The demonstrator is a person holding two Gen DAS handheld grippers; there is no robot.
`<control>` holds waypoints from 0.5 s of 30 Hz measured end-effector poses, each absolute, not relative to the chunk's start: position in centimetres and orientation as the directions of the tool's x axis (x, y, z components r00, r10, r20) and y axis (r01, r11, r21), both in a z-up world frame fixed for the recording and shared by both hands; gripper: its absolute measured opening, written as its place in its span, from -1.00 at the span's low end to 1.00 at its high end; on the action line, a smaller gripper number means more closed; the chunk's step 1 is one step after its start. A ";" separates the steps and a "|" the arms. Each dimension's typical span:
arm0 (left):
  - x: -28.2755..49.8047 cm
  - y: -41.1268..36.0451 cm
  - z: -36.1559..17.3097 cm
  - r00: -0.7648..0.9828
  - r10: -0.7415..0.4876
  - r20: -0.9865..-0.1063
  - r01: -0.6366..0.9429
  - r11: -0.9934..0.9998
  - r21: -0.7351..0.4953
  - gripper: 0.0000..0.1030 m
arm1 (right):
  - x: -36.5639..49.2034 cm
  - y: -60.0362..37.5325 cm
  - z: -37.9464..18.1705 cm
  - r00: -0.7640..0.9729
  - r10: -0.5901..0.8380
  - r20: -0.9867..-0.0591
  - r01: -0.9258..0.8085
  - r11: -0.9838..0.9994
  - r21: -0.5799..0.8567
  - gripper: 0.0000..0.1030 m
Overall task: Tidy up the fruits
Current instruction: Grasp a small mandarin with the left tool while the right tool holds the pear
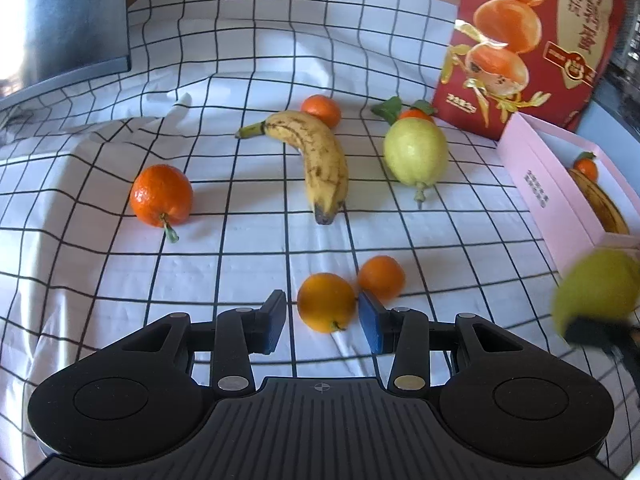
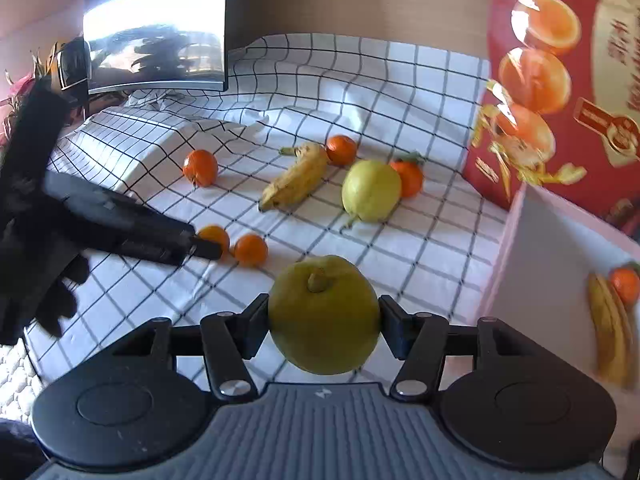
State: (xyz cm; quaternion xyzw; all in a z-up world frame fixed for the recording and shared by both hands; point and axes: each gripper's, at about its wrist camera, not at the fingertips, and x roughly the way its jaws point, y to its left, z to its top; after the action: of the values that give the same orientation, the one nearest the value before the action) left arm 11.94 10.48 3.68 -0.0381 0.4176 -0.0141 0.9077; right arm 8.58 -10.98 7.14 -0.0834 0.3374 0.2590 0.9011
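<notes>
My left gripper is open, its blue pads on either side of a small orange on the checked cloth; a second orange lies just behind. My right gripper is shut on a yellow-green pear, held above the cloth beside the pink box; it shows blurred in the left wrist view. On the cloth lie a banana, another pear and more oranges. The box holds a banana and an orange.
A tall red printed carton stands behind the pink box. A monitor stands at the back left. The cloth is rumpled and raised at the left. My left gripper and gloved hand show in the right wrist view.
</notes>
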 end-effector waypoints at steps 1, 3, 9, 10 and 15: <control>12.2 10.4 3.5 0.651 -0.053 -0.757 -0.011 0.997 -0.079 -0.14 | 8.2 -11.3 7.0 0.640 0.401 -0.655 -0.512 0.859 0.026 0.12; 12.6 10.2 3.3 0.648 -0.044 -0.761 -0.016 0.997 -0.071 -0.15 | 7.5 -12.2 6.6 0.640 0.385 -0.665 -0.489 0.872 0.035 0.12; 12.3 9.1 3.1 0.640 -0.043 -0.768 0.021 0.999 -0.039 -0.27 | 5.5 -15.5 6.0 0.656 0.341 -0.673 -0.410 0.910 0.062 0.12; 12.1 9.0 3.2 0.639 -0.057 -0.767 0.034 0.998 -0.046 -0.27 | 5.3 -16.0 6.0 0.661 0.334 -0.672 -0.397 0.915 0.065 0.12; 10.6 6.4 6.4 0.659 -0.219 -0.720 0.181 0.975 -0.131 -0.27 | 4.0 -19.0 6.6 0.697 0.288 -0.656 -0.322 0.944 0.072 0.12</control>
State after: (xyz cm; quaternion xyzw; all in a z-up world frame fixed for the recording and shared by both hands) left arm 10.55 6.39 6.45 -0.0239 0.3981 -0.1099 0.9104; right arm 3.96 -19.00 6.55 -0.0243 0.3519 0.1658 0.9209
